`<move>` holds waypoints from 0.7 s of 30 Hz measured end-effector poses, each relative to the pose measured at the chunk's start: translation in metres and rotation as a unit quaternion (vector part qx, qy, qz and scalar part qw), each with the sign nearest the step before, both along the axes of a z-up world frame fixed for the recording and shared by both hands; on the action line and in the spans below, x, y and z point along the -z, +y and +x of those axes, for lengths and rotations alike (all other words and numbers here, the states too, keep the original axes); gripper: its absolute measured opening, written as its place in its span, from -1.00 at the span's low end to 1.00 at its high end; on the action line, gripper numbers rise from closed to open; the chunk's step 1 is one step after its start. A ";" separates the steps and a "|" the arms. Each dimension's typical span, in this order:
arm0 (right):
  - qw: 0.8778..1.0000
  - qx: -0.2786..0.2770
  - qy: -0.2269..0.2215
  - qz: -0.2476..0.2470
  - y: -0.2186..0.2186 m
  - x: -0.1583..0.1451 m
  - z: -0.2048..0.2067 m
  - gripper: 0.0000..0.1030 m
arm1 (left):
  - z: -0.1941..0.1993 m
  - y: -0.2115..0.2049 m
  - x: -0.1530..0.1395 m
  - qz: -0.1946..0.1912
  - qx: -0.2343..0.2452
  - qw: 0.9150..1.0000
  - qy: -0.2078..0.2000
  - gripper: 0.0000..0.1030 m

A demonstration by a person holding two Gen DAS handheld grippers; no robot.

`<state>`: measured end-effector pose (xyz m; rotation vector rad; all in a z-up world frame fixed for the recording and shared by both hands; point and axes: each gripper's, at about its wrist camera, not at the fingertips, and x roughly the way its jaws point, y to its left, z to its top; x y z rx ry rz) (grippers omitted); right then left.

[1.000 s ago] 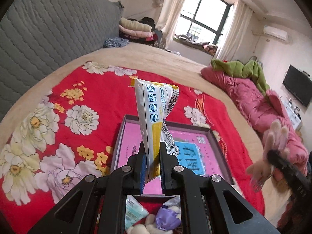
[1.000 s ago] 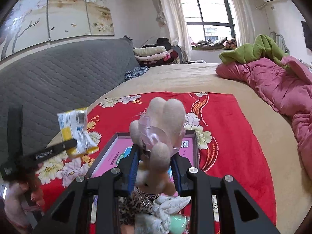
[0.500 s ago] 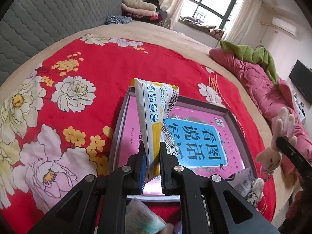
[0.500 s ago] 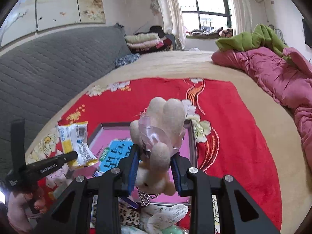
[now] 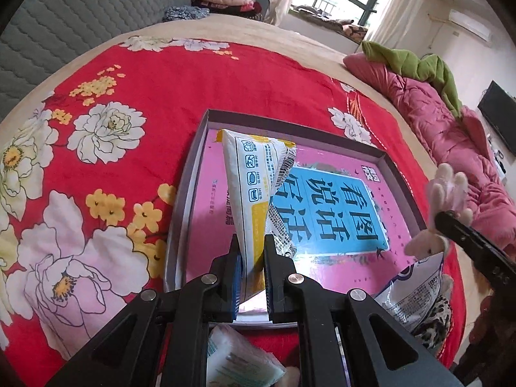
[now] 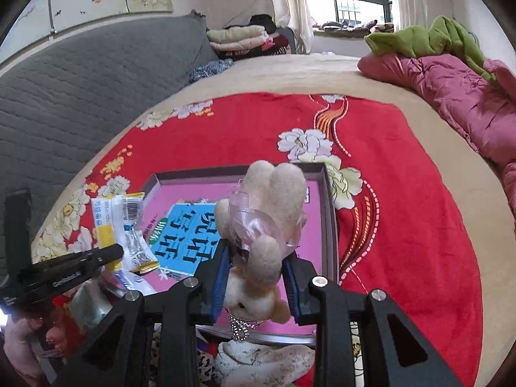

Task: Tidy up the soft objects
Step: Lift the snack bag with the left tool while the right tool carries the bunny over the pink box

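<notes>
Left gripper (image 5: pixel 251 251): you have it clamped on the lower end of the packet (image 5: pixel 254 190), which stands up ahead of the fingers, over the near-left part of the tray (image 5: pixel 185 193).
Right gripper (image 6: pixel 256 277): you have it squeezed around the plush (image 6: pixel 267 225), head toward you, its 2 ears pointing ahead over the tray's right half.
Tray: a shallow box with a pink and blue printed floor, just ahead of both tools, lying on the red blanket (image 5: pixel 145 80).
Packet handling: light, soft-filled, in slick crinkly film; it looks likely to slide if you loosen, so keep hold low across the flat width.
Plush handling: light and squashy, it gives under the pads; your grip at the body, behind the ribbon, looks secure.
Below the tools: more soft items lie close under both grippers; which exactly, you cannot tell.
Stage: both items seem poised for setting down in the tray.
</notes>
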<state>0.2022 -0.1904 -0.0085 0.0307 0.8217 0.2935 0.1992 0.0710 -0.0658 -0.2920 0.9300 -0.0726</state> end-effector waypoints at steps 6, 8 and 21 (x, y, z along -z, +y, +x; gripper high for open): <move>0.999 -0.003 0.024 0.025 0.003 0.017 0.009 -0.39 | 0.000 0.000 0.003 0.001 0.012 1.000 0.011 -0.77; 0.999 -0.005 0.034 0.015 0.006 0.023 0.011 -0.39 | 0.001 0.001 0.003 0.002 0.012 1.000 0.014 -0.77; 0.998 0.017 0.056 -0.017 0.008 0.041 0.013 -0.36 | 0.001 0.000 0.003 0.007 0.019 1.000 0.019 -0.77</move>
